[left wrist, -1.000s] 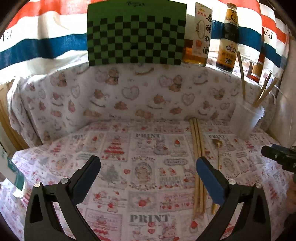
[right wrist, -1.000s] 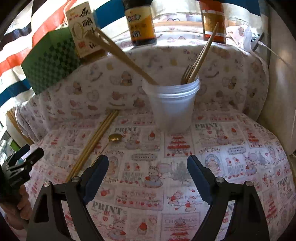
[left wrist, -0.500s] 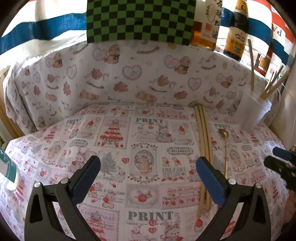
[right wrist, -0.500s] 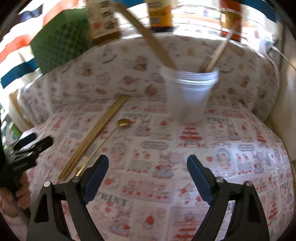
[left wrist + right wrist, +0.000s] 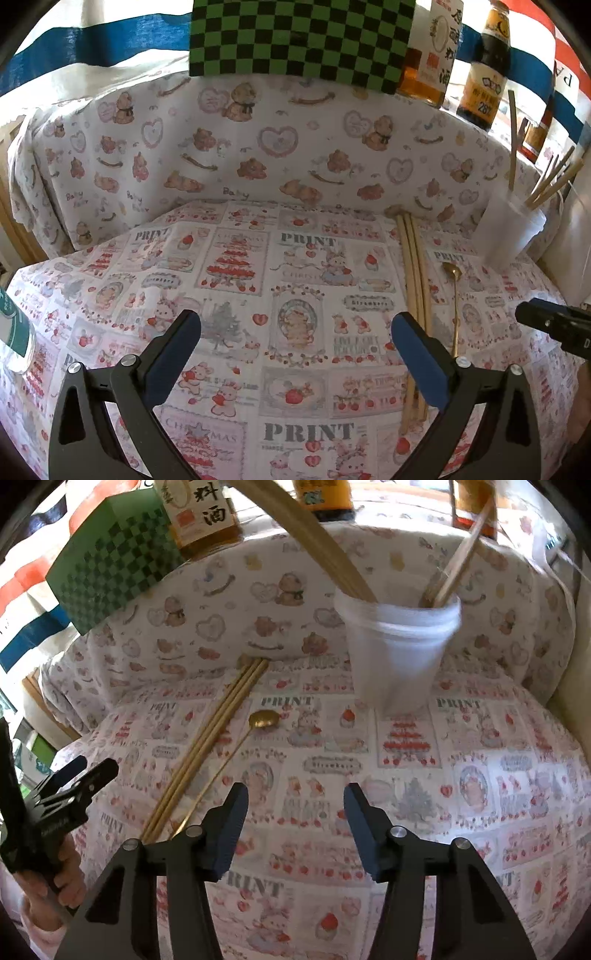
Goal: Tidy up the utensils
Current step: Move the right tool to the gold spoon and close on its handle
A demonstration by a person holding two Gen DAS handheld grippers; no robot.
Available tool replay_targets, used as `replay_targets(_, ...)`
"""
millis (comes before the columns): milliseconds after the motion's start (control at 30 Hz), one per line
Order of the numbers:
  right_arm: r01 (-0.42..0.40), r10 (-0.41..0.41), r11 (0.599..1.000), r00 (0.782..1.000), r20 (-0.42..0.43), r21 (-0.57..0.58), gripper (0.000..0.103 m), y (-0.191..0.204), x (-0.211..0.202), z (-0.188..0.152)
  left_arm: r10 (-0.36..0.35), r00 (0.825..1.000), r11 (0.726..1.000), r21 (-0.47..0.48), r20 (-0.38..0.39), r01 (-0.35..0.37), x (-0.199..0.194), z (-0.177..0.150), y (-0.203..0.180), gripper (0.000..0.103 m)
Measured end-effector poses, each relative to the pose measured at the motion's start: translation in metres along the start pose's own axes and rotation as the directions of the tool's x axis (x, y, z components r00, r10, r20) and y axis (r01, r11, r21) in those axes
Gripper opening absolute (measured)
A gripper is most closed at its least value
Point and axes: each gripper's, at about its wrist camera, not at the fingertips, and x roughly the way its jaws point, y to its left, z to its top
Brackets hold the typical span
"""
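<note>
Wooden chopsticks (image 5: 415, 280) (image 5: 210, 738) lie side by side on the printed tablecloth. A gold spoon (image 5: 455, 295) (image 5: 258, 722) lies just right of them. A white plastic cup (image 5: 509, 232) (image 5: 399, 653) at the back right holds several more sticks. My left gripper (image 5: 295, 336) is open and empty, its right finger just over the chopsticks. My right gripper (image 5: 295, 812) is open and empty, its jaws partly closed, just right of the spoon handle's near end. Each gripper shows in the other view, the left one (image 5: 74, 782) and the right one (image 5: 554, 325).
A green checkered box (image 5: 299, 37) and sauce bottles (image 5: 487, 74) stand on the ledge behind the cloth-covered back wall. A white wall (image 5: 569, 236) bounds the right side. A green-labelled object (image 5: 13, 332) sits at the left edge.
My right gripper's jaws have narrowed and it has moved closer to the spoon and chopsticks. My left gripper has tilted down toward the table.
</note>
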Motion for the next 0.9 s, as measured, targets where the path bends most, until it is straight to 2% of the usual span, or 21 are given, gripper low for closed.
replay_targets(267,-0.03,0.034,0.999,0.993,-0.114,0.037,0.042,0.031,0.028,0.035,-0.002,1.0,0.999,-0.054,-0.017,0.001,0.006,0.001,0.012,0.102)
replay_targets(467,0.083,-0.075,0.994,0.992,-0.105,0.068,0.042,0.04,0.056,0.058,0.003,1.0,0.997,-0.071,-0.018,-0.005,0.007,0.002,0.017,0.102)
replay_targets(633,0.073,-0.057,0.992,0.988,-0.146,0.106,0.04,0.039,0.079,0.067,0.018,0.999,0.996,-0.084,-0.03,-0.02,0.013,0.001,0.023,0.102)
replay_targets(867,0.137,-0.13,0.99,0.979,-0.157,0.036,0.036,0.045,0.095,0.069,0.013,0.999,0.997,-0.079,-0.033,-0.015,0.014,0.001,0.022,0.102)
replay_targets(900,0.137,-0.132,0.99,0.979,-0.155,0.026,0.032,0.046,0.096,0.069,0.017,0.999,0.997,-0.077,-0.031,-0.019,0.014,0.0,0.022,0.102)
